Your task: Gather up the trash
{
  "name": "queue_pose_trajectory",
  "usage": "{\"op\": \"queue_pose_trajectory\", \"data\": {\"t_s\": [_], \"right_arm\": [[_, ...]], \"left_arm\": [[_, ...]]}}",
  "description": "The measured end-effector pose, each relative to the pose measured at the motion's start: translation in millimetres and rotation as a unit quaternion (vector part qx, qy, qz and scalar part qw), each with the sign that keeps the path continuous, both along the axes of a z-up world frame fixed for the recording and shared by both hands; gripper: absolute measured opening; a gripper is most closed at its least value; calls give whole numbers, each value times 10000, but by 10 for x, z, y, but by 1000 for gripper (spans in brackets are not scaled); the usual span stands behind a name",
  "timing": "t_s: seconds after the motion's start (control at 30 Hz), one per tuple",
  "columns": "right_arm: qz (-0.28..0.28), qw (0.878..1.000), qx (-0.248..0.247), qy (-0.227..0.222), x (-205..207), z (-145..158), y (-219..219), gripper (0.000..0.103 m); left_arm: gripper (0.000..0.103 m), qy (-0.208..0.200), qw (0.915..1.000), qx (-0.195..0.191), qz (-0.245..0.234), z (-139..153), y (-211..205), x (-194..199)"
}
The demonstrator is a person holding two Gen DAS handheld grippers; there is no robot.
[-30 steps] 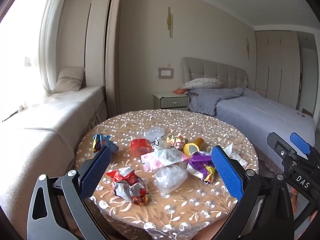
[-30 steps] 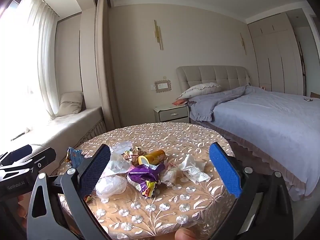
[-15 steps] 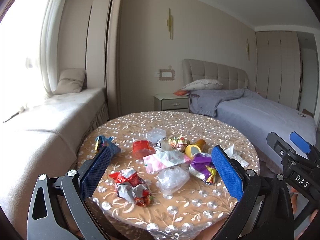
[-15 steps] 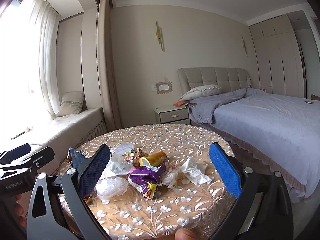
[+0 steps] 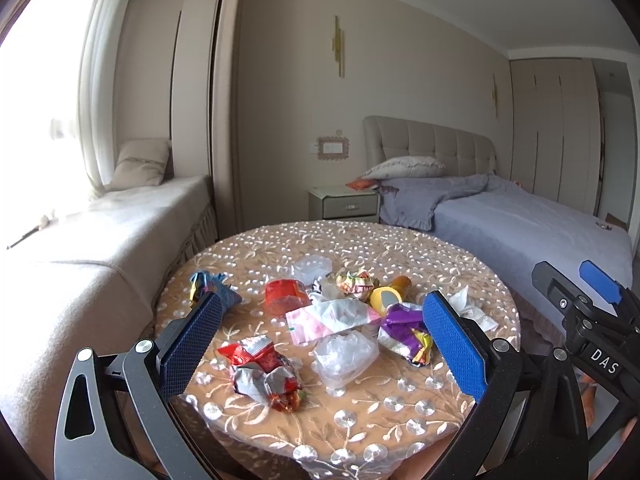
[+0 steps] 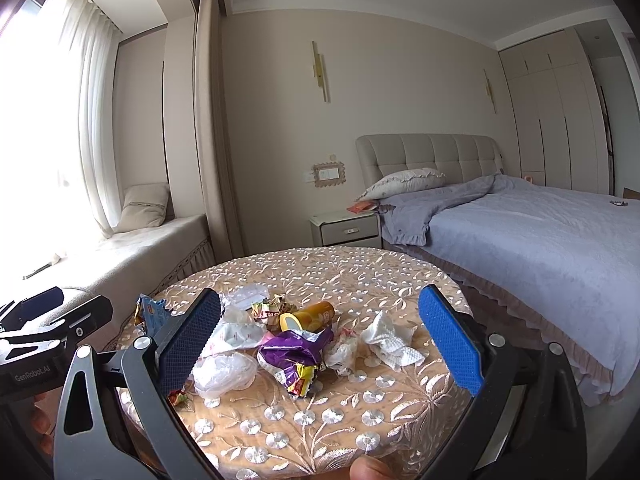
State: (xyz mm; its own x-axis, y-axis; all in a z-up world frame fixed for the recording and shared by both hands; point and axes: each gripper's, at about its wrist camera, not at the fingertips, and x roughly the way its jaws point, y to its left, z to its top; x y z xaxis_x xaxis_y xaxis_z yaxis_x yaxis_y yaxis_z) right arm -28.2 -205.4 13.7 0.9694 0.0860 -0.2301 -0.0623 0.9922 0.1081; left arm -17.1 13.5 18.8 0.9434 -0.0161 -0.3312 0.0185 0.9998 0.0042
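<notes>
both grippers empty, jaws wide, hovering at near edge of round table [image 5: 460, 264]: left gripper [image 5: 320, 340] faces red wrapper [image 5: 262, 372] and clear plastic bag [image 5: 346, 354]; right gripper [image 6: 320, 340] faces purple wrapper [image 6: 294, 354] and crumpled tissue [image 6: 392, 340]. trash heaped mid-table around yellow tube [image 6: 308, 314], none lifted yet. wide spread likely suits bulky crumpled pieces. no bin visible.

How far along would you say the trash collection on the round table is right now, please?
Nothing looks collected: the purple wrapper, yellow can, crumpled tissue and red wrapper all lie on the table. Both the left gripper and right gripper are open and empty. No bin shows.
</notes>
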Motion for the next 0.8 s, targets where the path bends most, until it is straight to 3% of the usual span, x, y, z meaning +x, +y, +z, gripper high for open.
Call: {"op": "queue_pose_trajectory", "data": {"t_s": [0.8], "right_arm": [[35, 10000, 8, 41, 3, -40, 9, 99]], "left_arm": [[98, 62, 10000, 21, 18, -15, 8, 7]]}}
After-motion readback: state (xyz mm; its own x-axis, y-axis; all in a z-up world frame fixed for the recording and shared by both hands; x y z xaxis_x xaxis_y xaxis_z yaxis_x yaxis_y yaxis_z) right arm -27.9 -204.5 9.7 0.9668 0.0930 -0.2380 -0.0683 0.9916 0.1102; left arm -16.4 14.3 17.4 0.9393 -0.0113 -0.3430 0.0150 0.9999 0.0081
